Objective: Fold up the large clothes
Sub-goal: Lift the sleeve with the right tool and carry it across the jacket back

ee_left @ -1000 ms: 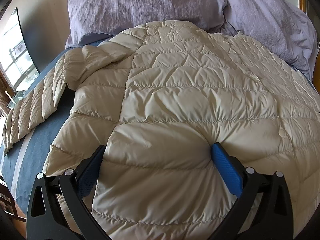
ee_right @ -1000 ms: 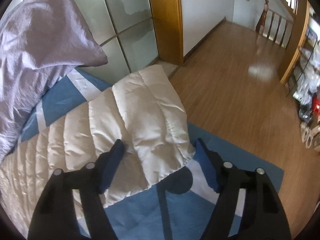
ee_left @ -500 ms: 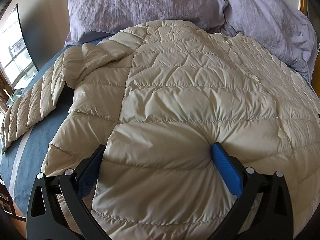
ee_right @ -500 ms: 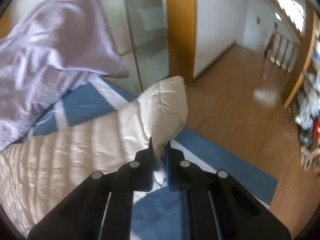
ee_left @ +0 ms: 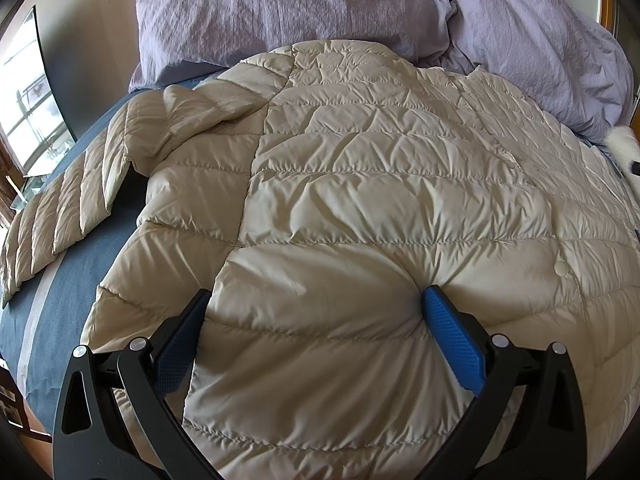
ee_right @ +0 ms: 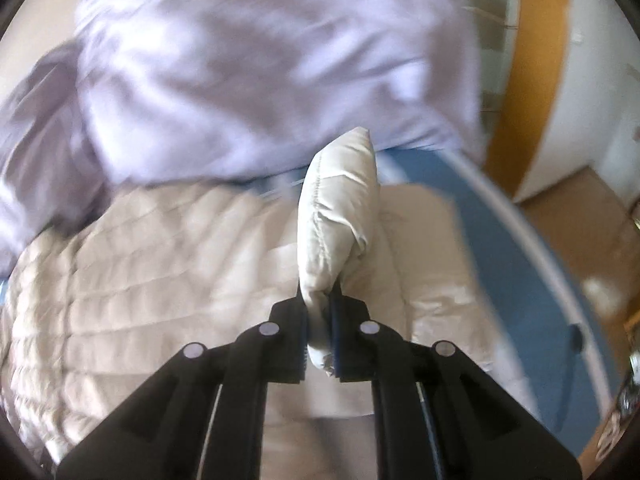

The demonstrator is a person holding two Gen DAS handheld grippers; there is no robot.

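A cream quilted puffer jacket lies spread on a blue bed. One sleeve stretches out to the left. My left gripper is open, its blue fingers pressed down on the jacket's near hem area, one on each side of a puffed fold. My right gripper is shut on the cuff end of the other sleeve, held lifted above the jacket's body. The right wrist view is blurred by motion.
Lilac pillows and duvet lie at the head of the bed, touching the jacket's top. The blue sheet shows at the left; the bed's edge and wooden floor lie to the right. A window is at left.
My right gripper shut on the sleeve cuff, lifted it, and swung it inward over the jacket's body. My left gripper stayed open in place on the hem.
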